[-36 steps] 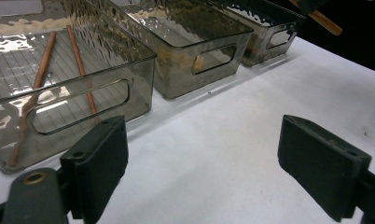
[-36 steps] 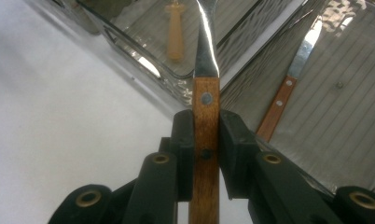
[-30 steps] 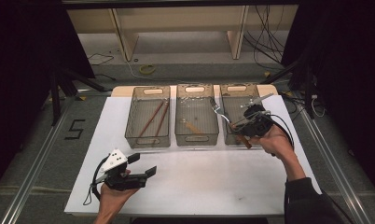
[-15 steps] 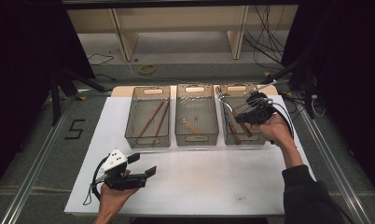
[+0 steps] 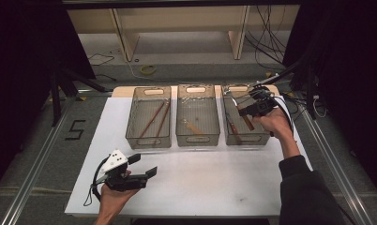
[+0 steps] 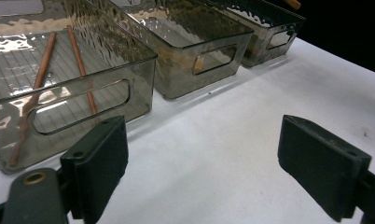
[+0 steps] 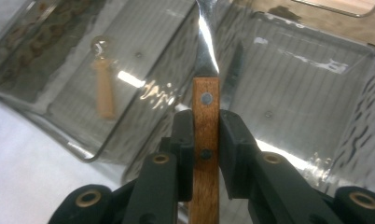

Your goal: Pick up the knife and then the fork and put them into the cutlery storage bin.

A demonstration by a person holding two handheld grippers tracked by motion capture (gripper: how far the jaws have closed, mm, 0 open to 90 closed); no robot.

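My right gripper (image 5: 246, 112) (image 7: 206, 135) is shut on the riveted wooden handle of a utensil (image 7: 206, 107). I hold it above the right clear grey bin (image 5: 246, 139), and its metal end (image 5: 231, 93) points to the bin's far left. Another brown-handled utensil (image 5: 234, 129) lies in that bin. The middle bin (image 5: 197, 139) holds a wooden-handled spoon (image 5: 192, 126) (image 7: 104, 93). Two brown chopsticks (image 5: 154, 118) (image 6: 80, 70) lie in the left bin (image 5: 148, 140). My left gripper (image 5: 143, 165) (image 6: 204, 163) stands open over the white mat in front of the left bin, with nothing between its jaws.
The three bins stand side by side at the far part of a white mat (image 5: 210, 183). A cable (image 5: 288, 119) trails from the right gripper. Dark floor and metal rails (image 5: 32, 154) flank the table, and shelving stands behind it.
My right gripper has carried the utensil farther back over the right bin and turned it a little. The left gripper has stayed where it was.
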